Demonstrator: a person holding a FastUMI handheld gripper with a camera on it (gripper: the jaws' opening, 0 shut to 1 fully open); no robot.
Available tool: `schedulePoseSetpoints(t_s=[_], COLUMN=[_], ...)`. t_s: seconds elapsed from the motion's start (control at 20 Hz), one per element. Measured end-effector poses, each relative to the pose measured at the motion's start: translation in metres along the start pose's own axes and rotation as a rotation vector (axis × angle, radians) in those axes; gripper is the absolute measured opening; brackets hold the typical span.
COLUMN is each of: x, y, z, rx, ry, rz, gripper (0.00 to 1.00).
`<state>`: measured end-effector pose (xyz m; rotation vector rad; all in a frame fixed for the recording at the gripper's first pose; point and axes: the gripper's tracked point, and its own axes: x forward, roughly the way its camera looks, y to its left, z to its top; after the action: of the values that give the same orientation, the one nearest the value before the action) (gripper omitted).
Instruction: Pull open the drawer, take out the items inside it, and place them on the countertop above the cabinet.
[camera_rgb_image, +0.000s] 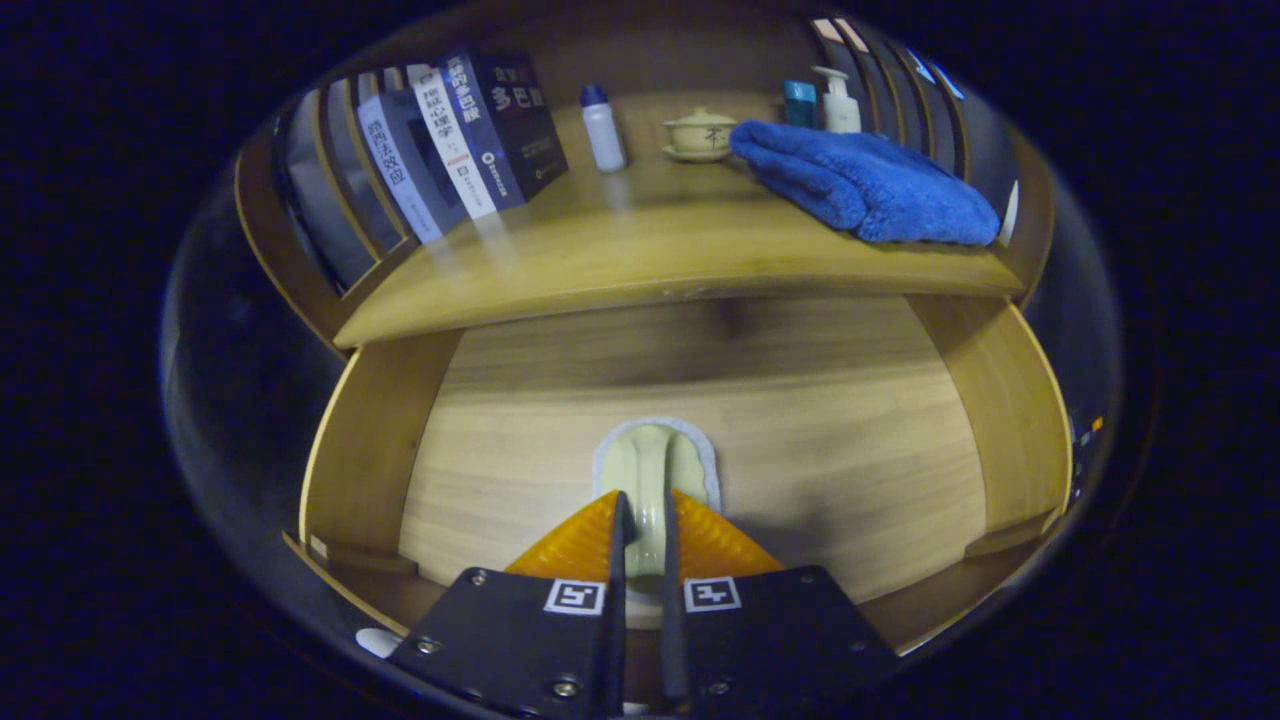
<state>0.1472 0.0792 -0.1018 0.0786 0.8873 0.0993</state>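
The wooden drawer (380, 440) stands pulled open below the countertop (640, 260). Inside it is a pale green ceramic piece (650, 455) with a raised ridge down its middle, edged by a white felt pad (712, 470). My gripper (645, 505) reaches down into the drawer and is shut on the ridge of that piece, one finger pressing on each side. The near part of the piece is hidden between the fingers. Whether it rests on the drawer's floor or hangs just above it, I cannot tell.
On the countertop, a row of books (450, 140) leans at the left. A white bottle with a blue cap (603, 125), a lidded green teacup (700, 132), a blue towel (870, 185), a teal box (799, 102) and a pump bottle (838, 100) stand further right. Slatted rails flank both sides.
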Motion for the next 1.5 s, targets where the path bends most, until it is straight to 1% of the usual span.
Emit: schedulePoseSetpoints(t_s=[0.15,0.25,0.45,0.65,0.8,1.0,1.15,1.35,1.5], x=[-0.023,-0.043,-0.085,-0.133,-0.161,-0.190,-0.210,-0.220,-0.228], y=[0.005,0.013,0.014,0.011,0.009,0.007,0.008,0.009,0.017], z=[0.017,0.031,0.050,0.066,0.063,0.068,0.080,0.107,0.140], rx=[-0.007,-0.003,0.007,0.078,0.086,0.022,-0.024,-0.053,-0.097], ry=[-0.110,-0.205,-0.402,-0.610,-0.710,-0.788,-0.820,-0.815,-0.829], rz=[0.033,0.073,0.104,0.124,0.115,0.093,0.087,0.054,0.031], gripper=[0.15,0.15,0.15,0.14,0.14,0.14,0.14,0.14,0.14])
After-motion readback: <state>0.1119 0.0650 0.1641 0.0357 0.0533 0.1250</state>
